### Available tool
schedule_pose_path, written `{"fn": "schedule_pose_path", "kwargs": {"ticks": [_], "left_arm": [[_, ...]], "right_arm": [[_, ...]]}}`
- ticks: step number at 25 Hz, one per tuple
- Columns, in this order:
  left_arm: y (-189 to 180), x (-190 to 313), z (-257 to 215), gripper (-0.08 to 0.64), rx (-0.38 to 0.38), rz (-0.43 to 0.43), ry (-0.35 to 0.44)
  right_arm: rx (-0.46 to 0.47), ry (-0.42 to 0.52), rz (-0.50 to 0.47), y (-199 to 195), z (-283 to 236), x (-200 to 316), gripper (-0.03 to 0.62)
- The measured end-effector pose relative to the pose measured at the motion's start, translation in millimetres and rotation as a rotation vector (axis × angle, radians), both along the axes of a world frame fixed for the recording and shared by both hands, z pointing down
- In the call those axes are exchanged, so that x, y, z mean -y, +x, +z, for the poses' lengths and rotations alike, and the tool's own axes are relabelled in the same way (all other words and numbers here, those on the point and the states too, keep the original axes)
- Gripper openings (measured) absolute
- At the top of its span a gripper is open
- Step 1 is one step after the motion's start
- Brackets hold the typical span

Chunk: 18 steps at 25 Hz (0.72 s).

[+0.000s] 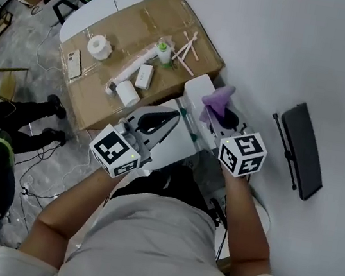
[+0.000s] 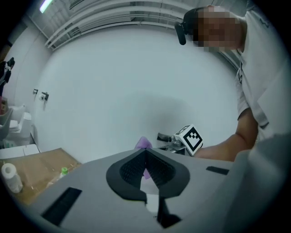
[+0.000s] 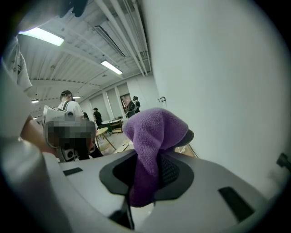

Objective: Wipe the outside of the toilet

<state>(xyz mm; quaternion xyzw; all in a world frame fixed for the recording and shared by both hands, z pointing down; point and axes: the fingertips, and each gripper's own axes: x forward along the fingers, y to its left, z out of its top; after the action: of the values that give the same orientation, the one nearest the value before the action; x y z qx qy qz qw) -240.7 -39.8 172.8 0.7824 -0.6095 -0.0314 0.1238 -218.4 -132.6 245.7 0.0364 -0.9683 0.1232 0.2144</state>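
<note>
Cloth (image 1: 219,99), purple and fleecy, is clamped between the jaws of the right gripper (image 1: 224,119). In the right gripper view it bunches up above the black pads and hangs down between them. In the head view the cloth sits over the white toilet (image 1: 197,87). Only a boxy white top, probably the tank, can be made out there, because both grippers cover the rest. The toilet stands on the floor close to the white wall, just off the near right edge of a sheet of cardboard (image 1: 144,32).

The left gripper (image 1: 155,122) hangs beside the right one, over the toilet's left side. Its jaws are together and hold nothing; the left gripper view shows only a sliver of purple beyond them.

A paper roll (image 1: 99,46) lies near the cardboard's left edge, and a green-capped bottle (image 1: 163,51) stands nearer its middle.
</note>
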Motion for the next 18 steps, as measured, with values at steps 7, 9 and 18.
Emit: {"fn": "schedule_pose_path", "kwargs": {"ticks": [7,9,18], "left_arm": [[35,-55,-64,0.006,-0.039,0.117,0.056],[49,-69,-77,0.006,-0.015,0.158,0.085],[93,-97,-117,0.006,-0.023,0.281,0.135]], "right_arm": [[0.1,0.016,0.064,57,-87,-63,0.086],[0.123,0.056,0.078,70,-107,-77,0.087],[0.155,0.146,0.122,114,-156,-116,0.087]]}}
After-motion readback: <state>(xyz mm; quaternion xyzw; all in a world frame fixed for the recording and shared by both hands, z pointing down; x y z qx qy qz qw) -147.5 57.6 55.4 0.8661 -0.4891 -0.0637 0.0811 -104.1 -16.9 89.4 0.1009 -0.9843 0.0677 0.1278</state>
